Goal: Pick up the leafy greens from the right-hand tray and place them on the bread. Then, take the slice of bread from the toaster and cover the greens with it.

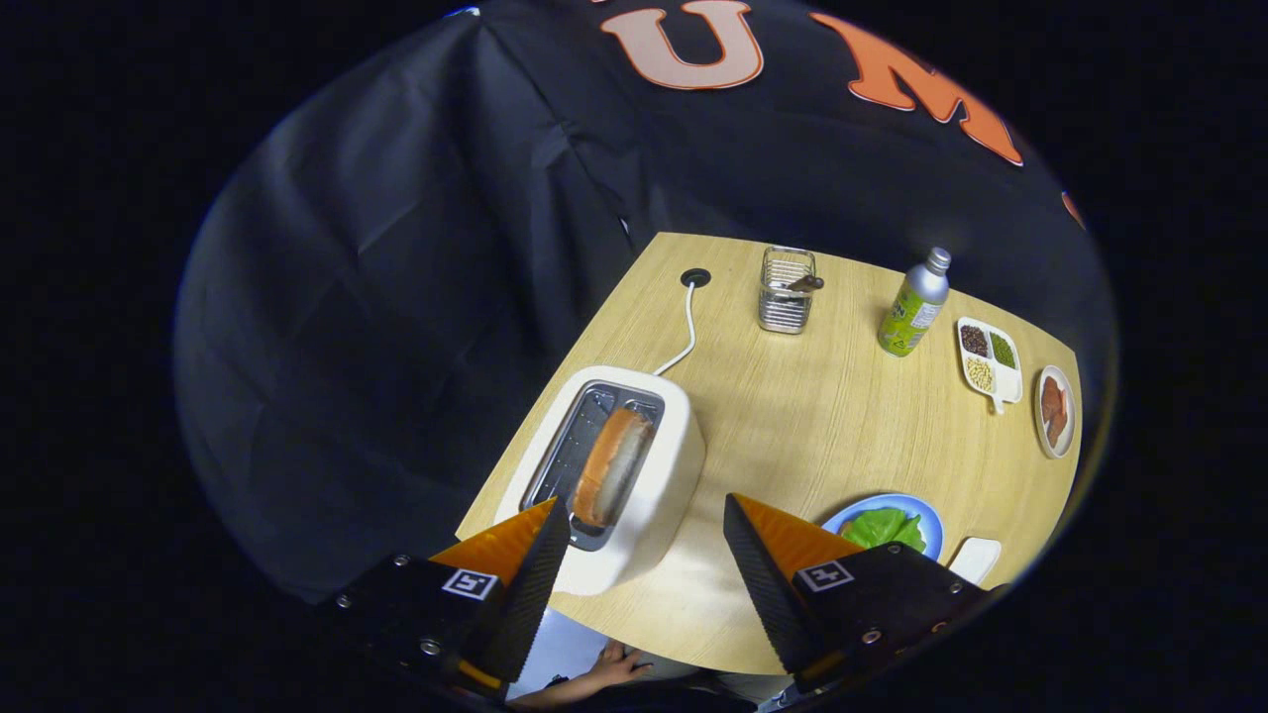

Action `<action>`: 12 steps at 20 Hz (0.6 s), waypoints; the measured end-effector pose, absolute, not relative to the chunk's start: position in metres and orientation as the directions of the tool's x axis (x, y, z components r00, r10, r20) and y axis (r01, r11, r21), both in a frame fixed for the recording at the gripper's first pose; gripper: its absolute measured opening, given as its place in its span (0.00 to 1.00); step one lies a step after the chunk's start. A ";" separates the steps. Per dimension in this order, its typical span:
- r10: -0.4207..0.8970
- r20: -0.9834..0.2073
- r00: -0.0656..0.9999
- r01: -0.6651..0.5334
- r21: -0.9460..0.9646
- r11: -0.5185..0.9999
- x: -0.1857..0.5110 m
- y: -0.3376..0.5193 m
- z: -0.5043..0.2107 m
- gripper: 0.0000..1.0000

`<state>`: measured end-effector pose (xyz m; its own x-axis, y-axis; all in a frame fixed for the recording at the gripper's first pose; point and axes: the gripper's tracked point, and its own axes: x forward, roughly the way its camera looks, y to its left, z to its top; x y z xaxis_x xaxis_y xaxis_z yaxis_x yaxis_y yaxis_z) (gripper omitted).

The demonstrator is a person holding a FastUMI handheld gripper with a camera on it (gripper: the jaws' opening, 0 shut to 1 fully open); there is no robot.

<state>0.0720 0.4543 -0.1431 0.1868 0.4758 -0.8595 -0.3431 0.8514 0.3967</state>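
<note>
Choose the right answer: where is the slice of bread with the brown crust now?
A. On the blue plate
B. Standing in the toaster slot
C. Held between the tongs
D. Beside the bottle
B: the slice of bread stands in the slot of the white toaster, just ahead of the open tongs, which hold nothing.

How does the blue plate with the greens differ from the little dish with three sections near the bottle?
The blue plate is round and holds one pile of leafy greens; the white divided dish is oblong and keeps three small heaps apart. The plate lies just beyond the open hand-held gripper; the dish lies far beyond, beside the bottle. Both rest flat on the wooden table.
</note>
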 end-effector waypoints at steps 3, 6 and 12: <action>0.460 -0.874 0.156 -0.320 0.396 0.861 0.070 0.475 -0.151 0.94; 0.441 -0.887 0.137 -0.308 0.385 0.870 0.070 0.487 -0.159 0.88; 0.369 -0.921 0.128 -0.280 0.323 0.904 0.070 0.490 -0.180 0.75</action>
